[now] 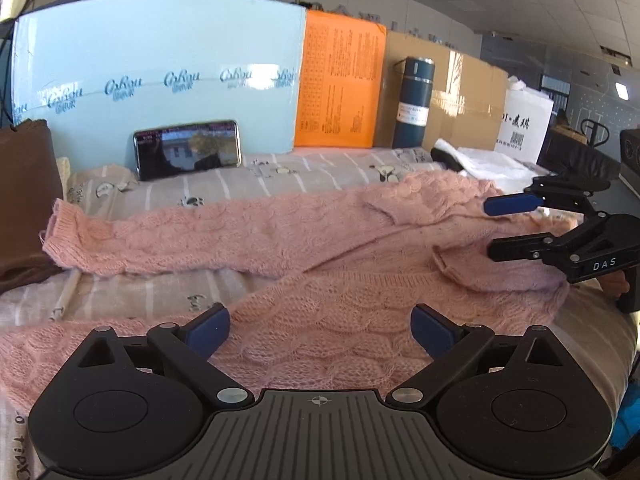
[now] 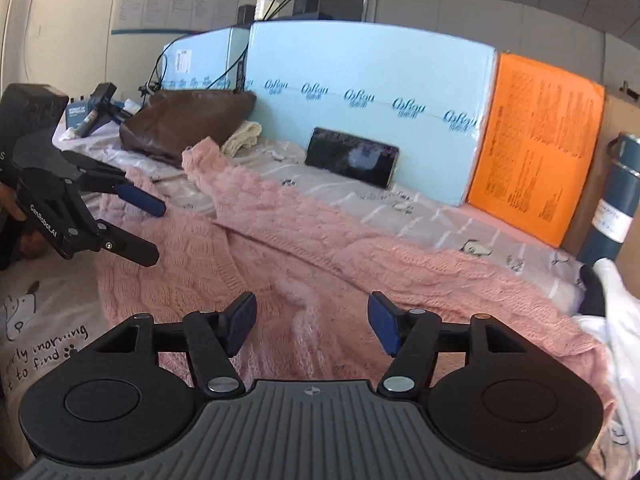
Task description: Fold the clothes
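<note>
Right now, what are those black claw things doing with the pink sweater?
A person holds one gripper in each hand to fold the pink sweater spread on the bed sheet. The left gripper and the right gripper are both open, hovering over the knit, gripping nothing. One sleeve lies stretched out; nothing is folded yet.

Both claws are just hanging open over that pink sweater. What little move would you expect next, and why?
Probably the left gripper dips and pinches the pink sweater right beneath it. Both it and the right gripper are open and empty, and the sleeve is spread out, unfolded.
</note>
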The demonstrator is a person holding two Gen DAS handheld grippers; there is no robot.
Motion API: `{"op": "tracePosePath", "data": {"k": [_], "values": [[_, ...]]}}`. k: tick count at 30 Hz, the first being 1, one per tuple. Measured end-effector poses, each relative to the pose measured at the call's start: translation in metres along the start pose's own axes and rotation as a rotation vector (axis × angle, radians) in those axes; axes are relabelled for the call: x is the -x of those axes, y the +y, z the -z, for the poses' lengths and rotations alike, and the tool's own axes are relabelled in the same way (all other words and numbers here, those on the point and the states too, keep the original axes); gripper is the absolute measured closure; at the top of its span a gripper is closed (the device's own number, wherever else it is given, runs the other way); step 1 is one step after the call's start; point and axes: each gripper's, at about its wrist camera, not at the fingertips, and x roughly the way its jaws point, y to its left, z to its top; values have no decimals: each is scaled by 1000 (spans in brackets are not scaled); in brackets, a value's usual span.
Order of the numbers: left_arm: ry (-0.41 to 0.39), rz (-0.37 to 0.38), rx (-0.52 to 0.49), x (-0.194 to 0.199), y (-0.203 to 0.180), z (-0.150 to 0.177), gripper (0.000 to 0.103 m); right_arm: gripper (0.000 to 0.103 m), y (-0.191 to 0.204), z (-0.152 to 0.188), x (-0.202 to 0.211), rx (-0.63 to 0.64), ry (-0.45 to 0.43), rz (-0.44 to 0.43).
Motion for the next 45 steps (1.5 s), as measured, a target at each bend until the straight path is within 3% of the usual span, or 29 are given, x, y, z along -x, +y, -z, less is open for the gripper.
{"op": "tracePosePath", "data": {"k": [3, 5, 8, 11, 13, 17, 21, 23, 24, 25, 29, 32, 38, 41, 43, 45], "values": [[-91, -52, -44, 26, 8, 0, 4, 35, -3, 0, 37, -2, -63, 97], [-123, -71, -103, 41, 11, 4, 4, 37, 5, 5, 61, 42, -40, 143], [-81, -98, -220, 54, 11, 12, 3, 47, 25, 17, 82, 114, 69, 105], [15, -109, -358, 55, 6, 20, 3, 59, 37, 27, 76, 170, 161, 83], [70, -115, -427, 53, 4, 26, 3, 60, 42, 33, 67, 203, 212, 78], [125, -144, -513, 46, 6, 34, 3, 60, 43, 38, 43, 276, 231, 108], [102, -126, -506, 32, 16, 31, 4, 62, 40, 36, 29, 313, 223, 109], [87, -55, -479, 25, 23, 26, 32, 80, 33, 34, 27, 291, 212, 100], [91, -26, -467, 22, 26, 22, 79, 84, 28, 32, 27, 273, 201, 92], [67, -23, -465, 21, 27, 19, 88, 90, 20, 29, 29, 241, 181, 76], [-50, -2, -391, 17, 36, -8, 88, 93, -20, 6, 45, 87, 55, 41], [-92, -6, -355, 4, 47, -34, 88, 94, -55, -15, 40, 8, 4, 10], [-18, 42, -237, -43, 88, -69, 83, 95, -115, -38, -13, -114, 40, -43], [21, -19, -134, -61, 113, -72, 61, 94, -135, -30, -45, -180, 93, -47], [-18, -74, -62, -57, 130, -71, 52, 92, -140, -22, -59, -213, 116, -15], [-82, -139, 16, -46, 143, -71, 44, 82, -144, -16, -63, -254, 110, 11]]}}
